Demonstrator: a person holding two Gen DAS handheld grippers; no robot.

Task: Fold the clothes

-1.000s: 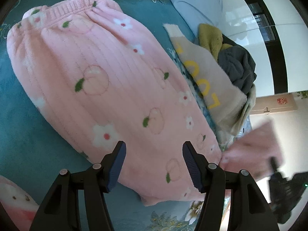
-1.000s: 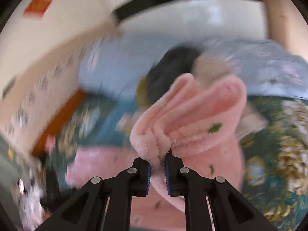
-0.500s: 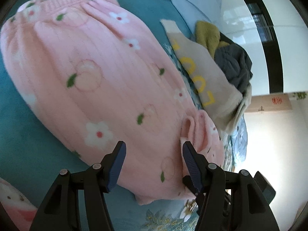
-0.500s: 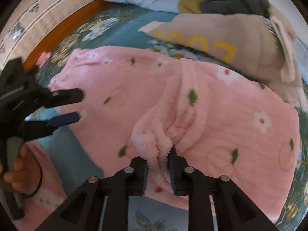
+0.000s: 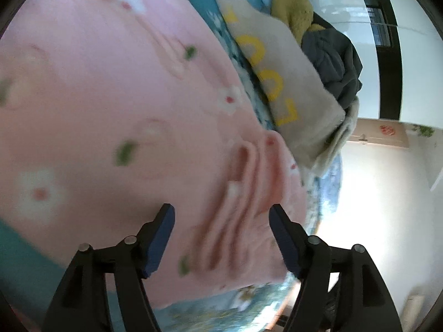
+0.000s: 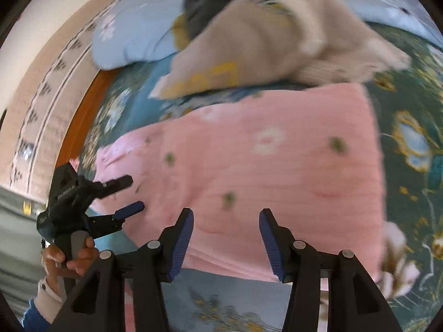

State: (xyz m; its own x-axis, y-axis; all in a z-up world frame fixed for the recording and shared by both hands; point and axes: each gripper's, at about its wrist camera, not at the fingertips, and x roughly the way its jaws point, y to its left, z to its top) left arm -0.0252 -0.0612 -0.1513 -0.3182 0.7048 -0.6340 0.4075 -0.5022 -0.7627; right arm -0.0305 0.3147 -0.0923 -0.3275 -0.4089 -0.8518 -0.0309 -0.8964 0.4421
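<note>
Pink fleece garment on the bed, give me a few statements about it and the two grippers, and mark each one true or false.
1. The right gripper is clamped on a fold of the pink garment. False: its jaws stand open with nothing between them.
2. The left gripper is open, above the pink garment. True.
3. A beige garment with yellow letters lies beside the pink one. True.
4. The pink garment is plain, without any pattern. False: it has white flowers and green leaves.
5. The bedsheet is teal with a floral print. True.
</note>
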